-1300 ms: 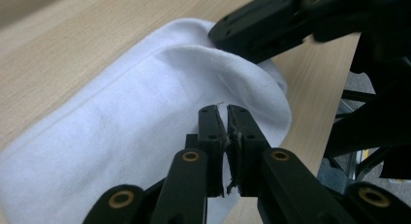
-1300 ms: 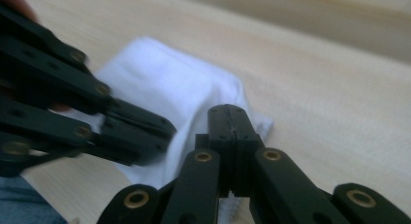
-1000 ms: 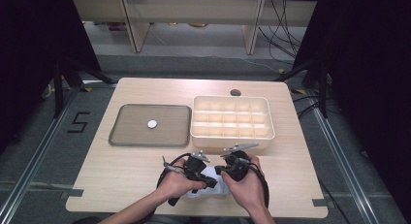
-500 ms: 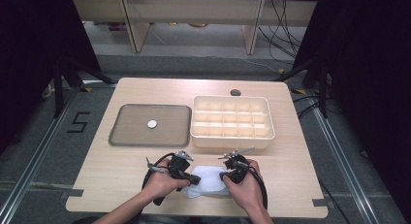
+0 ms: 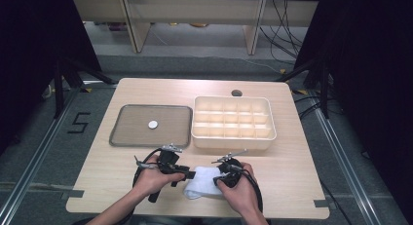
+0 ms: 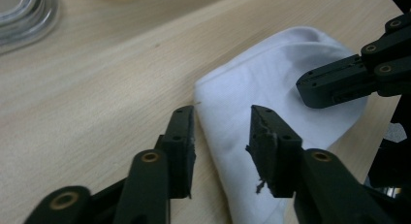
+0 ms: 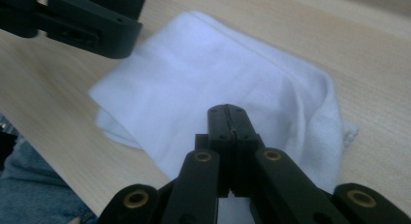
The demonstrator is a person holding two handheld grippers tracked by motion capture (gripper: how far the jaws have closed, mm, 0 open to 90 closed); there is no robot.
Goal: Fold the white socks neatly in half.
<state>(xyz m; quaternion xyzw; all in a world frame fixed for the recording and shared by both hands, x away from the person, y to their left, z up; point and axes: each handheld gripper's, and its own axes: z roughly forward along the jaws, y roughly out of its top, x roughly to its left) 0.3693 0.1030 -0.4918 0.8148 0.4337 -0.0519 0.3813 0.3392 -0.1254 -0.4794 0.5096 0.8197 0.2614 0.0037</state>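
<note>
Two grippers met at the folded white cloth (image 5: 207, 182): the left gripper (image 6: 220, 136), jaws just opened, straddled its edge. The right gripper (image 7: 228, 118), clenched, rested on it. Earlier, the left gripper was shut.

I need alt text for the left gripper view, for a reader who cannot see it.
The left hand-held gripper, jaws open, straddles the edge of a folded white cloth on a wooden table. The right hand-held gripper rests on the cloth's far side.
</note>
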